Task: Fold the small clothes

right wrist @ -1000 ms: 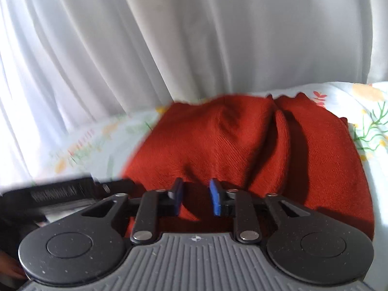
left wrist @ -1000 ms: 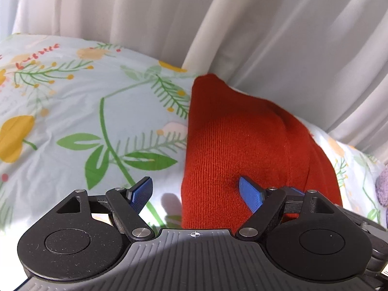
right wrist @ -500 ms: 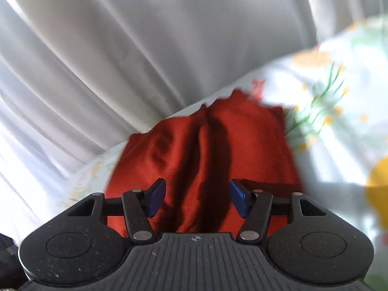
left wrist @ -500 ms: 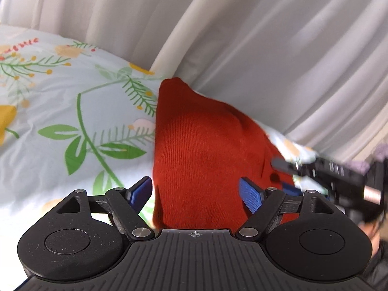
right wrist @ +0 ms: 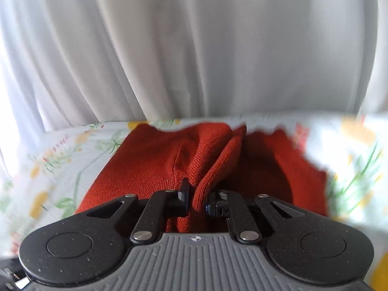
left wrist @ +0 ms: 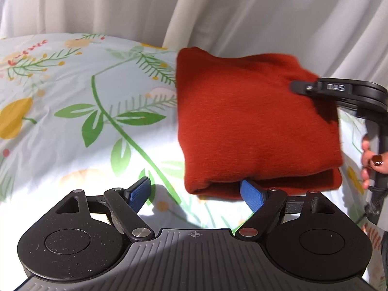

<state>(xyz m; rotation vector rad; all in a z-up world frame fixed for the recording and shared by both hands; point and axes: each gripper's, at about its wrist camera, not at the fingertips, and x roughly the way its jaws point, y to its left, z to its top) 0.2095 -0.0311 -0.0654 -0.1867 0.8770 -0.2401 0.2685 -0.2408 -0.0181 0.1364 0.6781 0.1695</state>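
Note:
A rust-red knit garment (left wrist: 252, 126) lies folded on the floral bedsheet (left wrist: 80, 111). My left gripper (left wrist: 196, 194) is open and empty, its fingertips just short of the garment's near edge. My right gripper (right wrist: 197, 197) is shut on a raised fold of the red garment (right wrist: 218, 160). In the left wrist view the right gripper (left wrist: 294, 86) reaches in from the right and rests at the garment's far right part, held by a hand (left wrist: 371, 160).
White curtains (left wrist: 218, 12) hang right behind the bed and fill the upper half of the right wrist view (right wrist: 194, 48). The floral sheet stretches to the left of the garment.
My right gripper went from open over the garment to shut on a fold of it. My left gripper stayed open and now sits nearer the garment's front edge, with the right gripper in its view.

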